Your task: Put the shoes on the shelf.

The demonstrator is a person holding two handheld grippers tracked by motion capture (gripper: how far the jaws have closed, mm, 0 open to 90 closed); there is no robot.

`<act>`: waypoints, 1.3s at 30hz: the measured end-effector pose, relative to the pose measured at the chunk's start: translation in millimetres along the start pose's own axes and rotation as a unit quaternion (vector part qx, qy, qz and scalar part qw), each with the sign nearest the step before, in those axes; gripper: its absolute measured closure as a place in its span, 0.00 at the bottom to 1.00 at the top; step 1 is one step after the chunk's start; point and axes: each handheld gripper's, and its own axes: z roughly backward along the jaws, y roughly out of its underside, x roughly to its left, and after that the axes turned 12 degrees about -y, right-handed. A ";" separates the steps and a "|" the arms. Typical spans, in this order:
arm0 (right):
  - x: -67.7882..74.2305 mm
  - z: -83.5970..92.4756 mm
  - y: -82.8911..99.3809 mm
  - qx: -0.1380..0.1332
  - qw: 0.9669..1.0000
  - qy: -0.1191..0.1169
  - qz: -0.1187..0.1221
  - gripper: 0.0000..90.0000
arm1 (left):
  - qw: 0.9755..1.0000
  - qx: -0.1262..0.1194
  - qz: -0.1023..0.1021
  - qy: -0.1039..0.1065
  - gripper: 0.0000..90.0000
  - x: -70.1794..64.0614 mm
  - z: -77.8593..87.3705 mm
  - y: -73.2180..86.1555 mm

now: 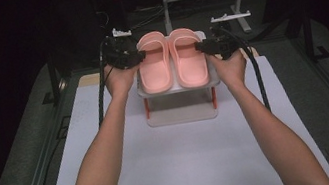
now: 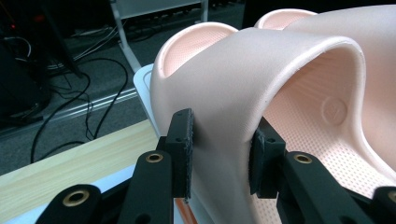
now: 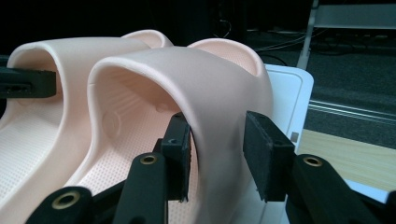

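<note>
High view is showing me two pink slippers sitting side by side on a small white raised stand (image 1: 182,115) in the upper middle of the frame, with that stand resting on a pale mat (image 1: 185,165) that is covering the lower half of the picture.

I am seeing the left gripper (image 1: 138,55) coming at the left slipper (image 1: 154,64) from the left edge of the stand, and the right gripper (image 1: 199,46) coming at the right slipper (image 1: 188,58) from the right edge. My forearms are running up from the bottom corners.

Left gripper view is putting the strap of the left slipper (image 2: 261,93) across the centre and right of the frame. The jaws are straddling the strap's side wall where it drops to the sole; both pads are lying against the foam, the right one plainly touching, so I am reading this as a grip on the slipper (a light one, by the look of it).

Right gripper view is placing the right slipper (image 3: 205,88) in mid-frame. Its strap wall is standing between the jaws, with the left pad near it and the right pad clearly off it, a gap showing, so these jaws are standing open around the strap.
</note>
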 end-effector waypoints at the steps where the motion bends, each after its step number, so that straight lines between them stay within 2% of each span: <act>1: 0.5 -0.8 -0.2 -0.001 1.000 -0.002 0.000 0.69 | 1.000 0.000 -0.001 0.002 0.73 0.1 -0.3 -0.1; 5: 3.1 -2.9 -0.9 -0.003 1.000 0.006 0.007 0.69 | 1.000 -0.002 0.001 0.004 0.73 -0.3 -2.6 -0.9; 10: 3.1 -1.7 -0.3 -0.002 1.000 0.001 0.005 0.69 | 1.000 -0.009 0.002 0.005 0.73 -1.5 -5.2 -1.0; 13: 2.1 -1.5 -0.4 -0.003 1.000 -0.003 0.004 0.68 | 1.000 -0.008 0.004 0.013 0.72 0.9 -5.1 -0.6; 15: 2.2 -1.3 -0.2 -0.003 1.000 -0.005 0.005 0.66 | 1.000 -0.009 0.009 0.020 0.69 2.4 -4.7 0.1; 18: 2.5 -0.2 0.5 -0.002 1.000 -0.009 0.006 0.64 | 1.000 -0.016 0.000 0.002 0.59 0.1 0.3 -0.6; 23: 4.2 10.7 0.4 -0.010 1.000 -0.016 0.010 0.61 | 1.000 -0.026 -0.007 0.005 0.56 -0.7 10.3 -2.8; 29: 4.1 24.0 1.8 -0.010 0.999 -0.049 0.014 0.57 | 1.000 -0.019 -0.009 0.009 0.48 0.5 16.4 -1.7; 33: 4.8 32.7 4.7 -0.016 0.997 -0.073 0.019 0.55 | 0.999 -0.033 -0.003 0.013 0.45 2.7 23.9 0.5; 36: 5.5 37.4 8.1 -0.014 0.996 -0.088 0.023 0.53 | 0.999 -0.031 -0.001 0.023 0.43 4.8 27.1 4.4; 39: 5.9 42.3 11.9 -0.012 0.995 -0.098 0.028 0.52 | 0.999 -0.033 -0.001 0.024 0.42 6.1 29.6 8.3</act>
